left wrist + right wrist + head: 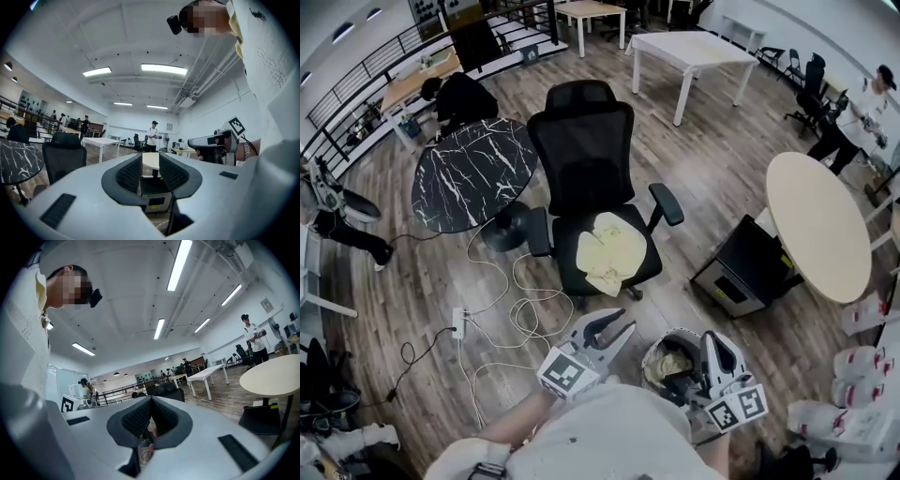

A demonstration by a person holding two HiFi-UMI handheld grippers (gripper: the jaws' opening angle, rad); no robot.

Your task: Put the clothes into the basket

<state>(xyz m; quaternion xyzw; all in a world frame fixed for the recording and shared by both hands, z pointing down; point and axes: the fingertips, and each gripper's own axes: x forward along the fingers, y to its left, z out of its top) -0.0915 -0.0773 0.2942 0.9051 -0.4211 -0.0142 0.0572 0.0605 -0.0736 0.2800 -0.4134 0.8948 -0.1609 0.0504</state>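
The left gripper (617, 324) (150, 160) has its jaws partly apart with nothing between them; only the room shows through the gap. The right gripper (713, 339) (151, 400) has its jaw tips closed together, and I cannot tell whether anything thin is pinched there. A pale yellow garment (611, 251) lies crumpled on the seat of a black office chair (586, 141). The round basket (661, 339) sits low between the two grippers, just beside the right one, with more yellowish cloth (671, 367) inside it.
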